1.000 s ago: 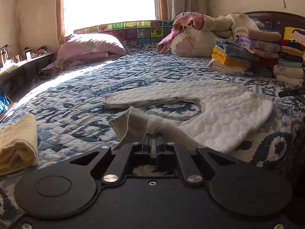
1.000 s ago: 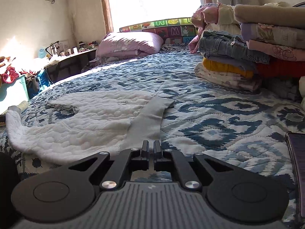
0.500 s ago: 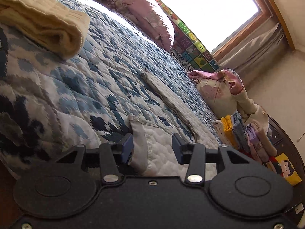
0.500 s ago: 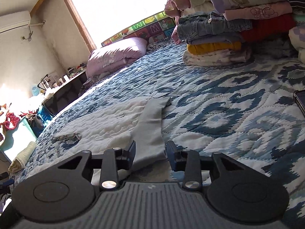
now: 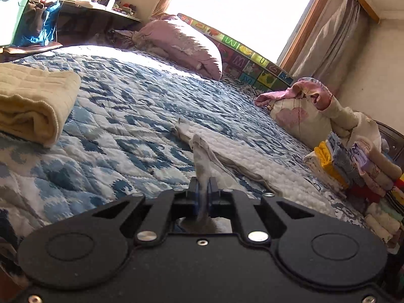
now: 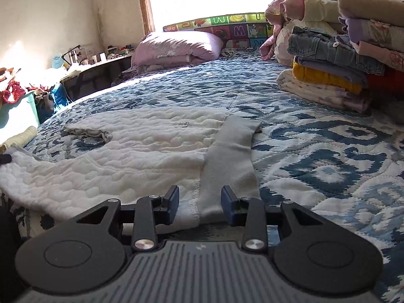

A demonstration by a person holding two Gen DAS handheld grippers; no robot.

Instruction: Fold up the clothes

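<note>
White quilted trousers point(image 6: 141, 149) with a grey waistband point(image 6: 232, 149) lie spread on the blue patterned bedspread point(image 6: 315, 151). My left gripper point(image 5: 202, 189) is shut on a grey leg cuff point(image 5: 202, 156) of the trousers, which stands up between the pads. The rest of the trousers point(image 5: 252, 161) trails off to the right in the left wrist view. My right gripper point(image 6: 200, 199) is open, its jaws on either side of the near end of the waistband, not pinching it.
A folded cream towel point(image 5: 32, 101) lies at the bed's left edge. A stack of folded clothes point(image 6: 341, 63) stands at the right. A purple pillow point(image 6: 174, 48) and a colourful headboard point(image 6: 227, 22) are at the far end. A cluttered shelf point(image 6: 83, 60) is at the left.
My left gripper let go, opened over the trouser leg end, then shut on the cuff again. My right gripper opened and now straddles the waistband end.
</note>
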